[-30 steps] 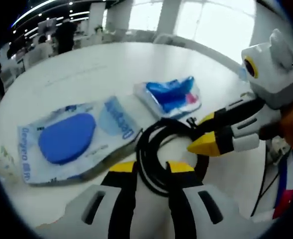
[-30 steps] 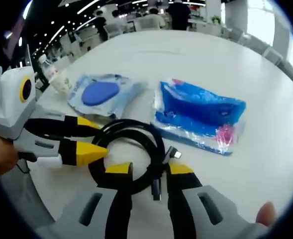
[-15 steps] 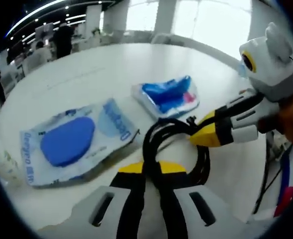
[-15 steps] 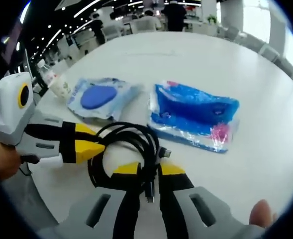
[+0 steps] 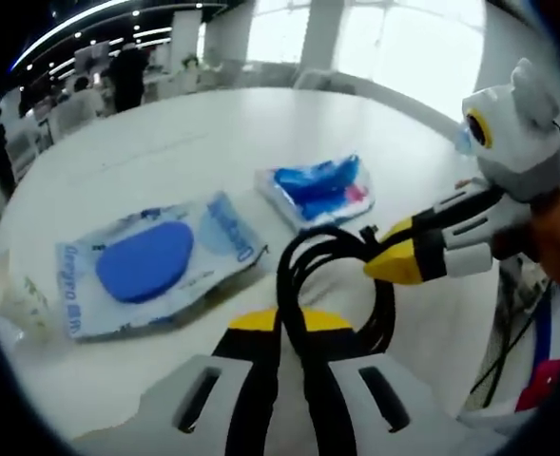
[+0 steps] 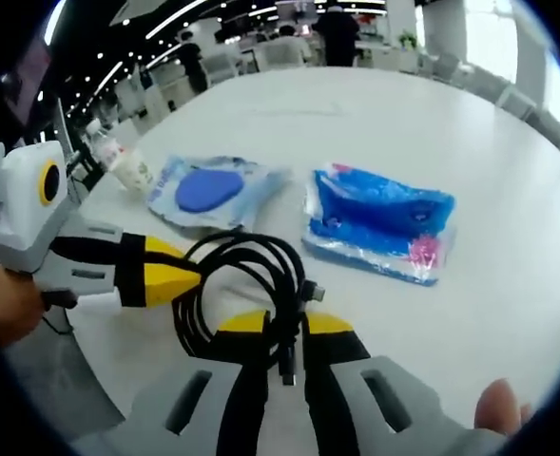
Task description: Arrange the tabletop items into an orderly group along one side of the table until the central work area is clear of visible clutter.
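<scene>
coiled black cable (image 6: 246, 285) lies near the table edge closest to the person, just in front of two flat packets. right gripper (image 6: 278, 325) has its jaws drawn together on the cable bundle where the loops and the plug ends cross. left gripper (image 5: 289, 323) likewise has its jaws closed in on a strand of the same coil (image 5: 332, 285), at the opposite side of the loop. so the coil is pinched at two points.

handling, as a judgement: the cable looks light, limp and springy; the loops will likely sag and spread if lifted from one strand alone. better hold is across the whole bundle, where several turns lie together. the jacket looks smooth, so it may slip through the jaws.

blue pad packet (image 6: 208, 190) and blue-and-pink plastic packet (image 6: 379, 223) lie side by side, apart from each other, beyond the coil. both look thin, soft and crinkly with glossy film; best taken by an edge.

small pale bottle or cup (image 6: 132, 171) stands near the table edge by the pad packet; too blurred to say which.

surface: white table (image 6: 508, 190), smooth, broad, rounded edge. room: large bright hall, ceiling light strips, windows, other tables and chairs, people standing far off.
</scene>
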